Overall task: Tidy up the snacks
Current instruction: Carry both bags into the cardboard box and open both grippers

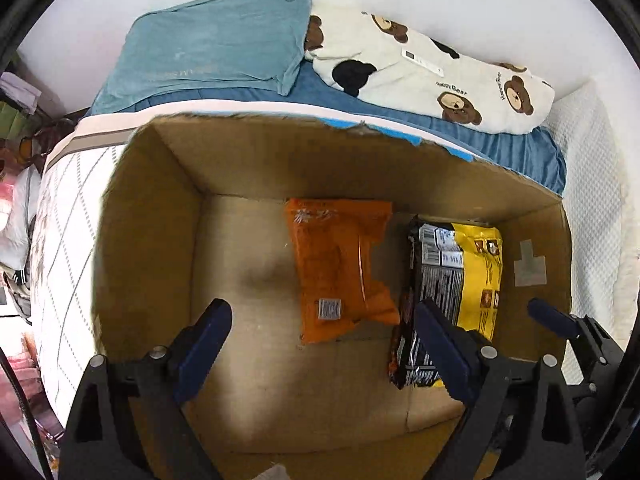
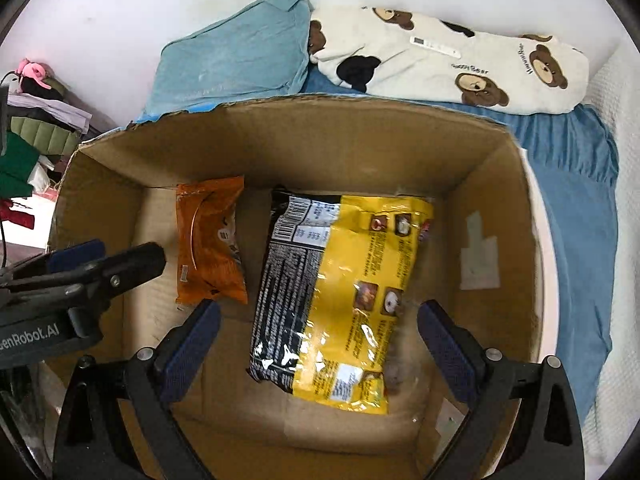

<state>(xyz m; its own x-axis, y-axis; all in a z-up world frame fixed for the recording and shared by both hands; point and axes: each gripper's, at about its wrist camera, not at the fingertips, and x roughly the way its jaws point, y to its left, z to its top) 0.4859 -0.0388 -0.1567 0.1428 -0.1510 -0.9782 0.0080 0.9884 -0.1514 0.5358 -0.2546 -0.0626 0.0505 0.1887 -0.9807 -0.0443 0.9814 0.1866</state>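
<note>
An open cardboard box [image 1: 168,200] [image 2: 516,208] stands against a bed. On its floor lie an orange snack packet [image 1: 340,264] [image 2: 212,240] and, to its right, a yellow and black snack bag [image 1: 460,280] [image 2: 344,296]. My left gripper [image 1: 324,320] is open and empty above the box floor, just in front of the orange packet. My right gripper [image 2: 318,320] is open and empty, its jaws standing wide on either side of the yellow bag's near end. The right gripper also shows in the left wrist view [image 1: 560,320], and the left gripper in the right wrist view [image 2: 104,256].
Behind the box is a bed with a blue sheet [image 1: 520,152] [image 2: 572,184], a teal pillow [image 1: 216,48] [image 2: 236,60] and a white bear-print blanket [image 1: 432,72] [image 2: 460,60]. Stacked clothes [image 2: 32,132] lie at the left. A white wall stands behind.
</note>
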